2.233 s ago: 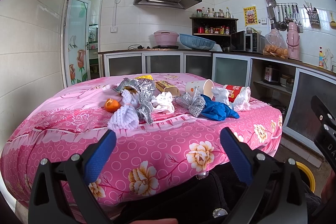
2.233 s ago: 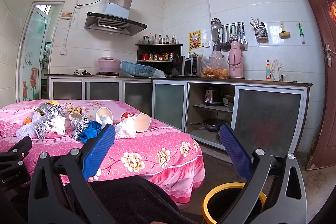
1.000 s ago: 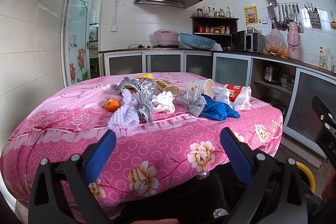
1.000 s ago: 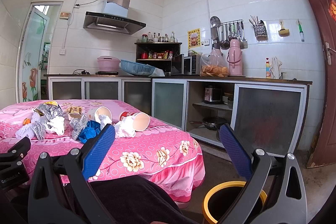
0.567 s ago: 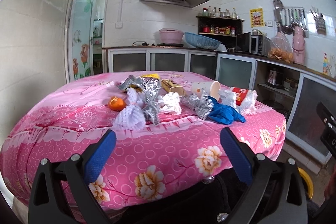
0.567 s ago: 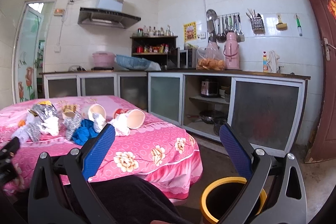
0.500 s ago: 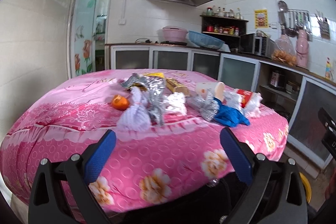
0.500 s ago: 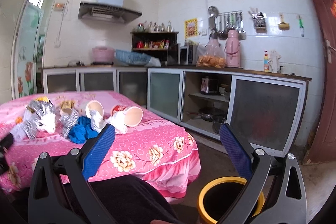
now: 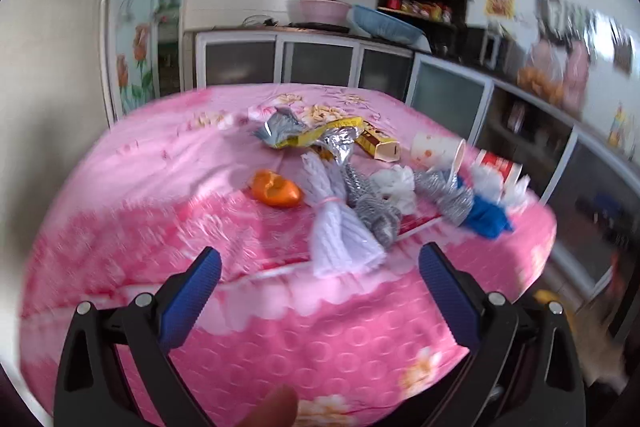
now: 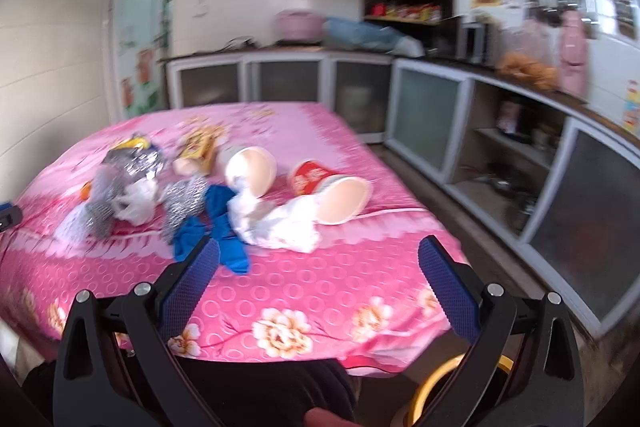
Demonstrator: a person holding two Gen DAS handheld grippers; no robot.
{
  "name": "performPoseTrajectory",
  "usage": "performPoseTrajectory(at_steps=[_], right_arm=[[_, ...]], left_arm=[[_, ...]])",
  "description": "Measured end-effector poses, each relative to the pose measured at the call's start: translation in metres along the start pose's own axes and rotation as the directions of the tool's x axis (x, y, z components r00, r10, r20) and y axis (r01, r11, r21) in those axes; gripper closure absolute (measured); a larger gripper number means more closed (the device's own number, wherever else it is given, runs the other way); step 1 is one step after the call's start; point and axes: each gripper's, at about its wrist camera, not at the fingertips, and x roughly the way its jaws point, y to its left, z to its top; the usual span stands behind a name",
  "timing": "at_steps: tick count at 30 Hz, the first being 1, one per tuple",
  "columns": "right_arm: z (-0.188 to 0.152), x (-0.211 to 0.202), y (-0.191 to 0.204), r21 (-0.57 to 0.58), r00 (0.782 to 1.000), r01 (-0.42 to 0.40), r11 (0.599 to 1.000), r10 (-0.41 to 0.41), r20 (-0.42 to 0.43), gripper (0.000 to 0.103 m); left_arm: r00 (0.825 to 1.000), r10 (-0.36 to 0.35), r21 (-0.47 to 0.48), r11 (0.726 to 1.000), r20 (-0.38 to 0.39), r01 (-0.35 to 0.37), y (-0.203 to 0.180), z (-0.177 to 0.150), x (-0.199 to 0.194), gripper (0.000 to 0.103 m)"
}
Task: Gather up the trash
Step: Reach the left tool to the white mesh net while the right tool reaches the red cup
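Trash lies in a row on the pink floral tablecloth [image 9: 168, 195]: an orange peel [image 9: 275, 189], a white yarn bundle [image 9: 338, 231], grey scrubbers [image 9: 374, 207], a foil wrapper [image 9: 312, 135], a yellow box [image 9: 378, 143], a white paper cup [image 9: 436, 147], a red cup [image 10: 330, 189], white crumpled tissue [image 10: 280, 223] and a blue glove [image 10: 218, 227]. My left gripper [image 9: 318, 273] is open, hovering just short of the yarn bundle. My right gripper [image 10: 318, 269] is open above the table's near edge, in front of the tissue and glove. Both hold nothing.
A yellow-rimmed bin [image 10: 452, 383] stands on the floor at the lower right, below the table edge. Kitchen cabinets [image 10: 432, 119] and a counter run along the back and right walls. A glass door [image 9: 140, 27] is at the left. A dark-clothed lap [image 10: 264, 391] is below.
Both grippers have risen and swung forward over the table, so the trash now looks much closer. Their jaws stayed open. The current frames are motion-blurred.
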Motion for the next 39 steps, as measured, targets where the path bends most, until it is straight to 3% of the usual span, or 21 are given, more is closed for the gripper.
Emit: performPoseTrajectory(at_steps=[2,7,12,15,17,19,23,31,36,39], right_arm=[[0.004,0.010,0.002,-0.032,1.000,-0.011,0.999,0.010,-0.017,0.008],[0.022,0.039,-0.025,0.030,0.995,-0.057,0.998,0.059,-0.077,0.008],[0.042,0.072,-0.051,0.119,0.986,-0.095,0.988,0.110,-0.122,0.008],[0.047,0.089,-0.060,0.169,0.968,-0.166,0.971,0.193,-0.157,0.008],[0.049,0.099,-0.066,0.218,0.945,-0.233,0.948,0.274,-0.180,0.008],[0.052,0.108,-0.071,0.256,0.925,-0.269,0.929,0.323,-0.199,0.008],[0.058,0.119,-0.071,0.281,0.911,-0.288,0.916,0.352,-0.214,0.008],[0.065,0.143,-0.072,0.383,0.871,-0.329,0.863,0.434,-0.231,0.008],[0.071,0.147,-0.066,0.362,0.875,-0.326,0.874,0.424,-0.235,0.008],[0.072,0.154,-0.066,0.369,0.866,-0.329,0.869,0.434,-0.248,0.008]], left_arm=[[1.000,0.004,0.043,0.999,0.017,-0.004,-0.006,0.001,-0.005,0.008],[0.992,-0.074,0.055,0.995,-0.100,0.079,-0.012,0.016,0.014,0.008],[0.981,-0.034,0.052,0.998,-0.193,0.044,-0.013,0.026,0.040,0.008],[0.970,-0.028,0.041,0.998,-0.242,0.039,-0.014,0.029,0.055,0.008],[0.960,-0.041,0.051,0.997,-0.279,0.057,-0.017,0.030,0.065,0.008],[0.958,-0.040,0.063,0.996,-0.285,0.060,-0.021,0.030,0.070,0.008],[0.957,-0.032,0.096,0.993,-0.288,0.062,-0.028,0.034,0.082,0.008],[0.934,-0.054,0.089,0.992,-0.353,0.091,-0.033,0.037,0.107,0.008],[0.928,-0.050,0.106,0.990,-0.370,0.096,-0.034,0.040,0.116,0.008],[0.923,-0.040,0.100,0.992,-0.382,0.084,-0.029,0.042,0.125,0.008]])
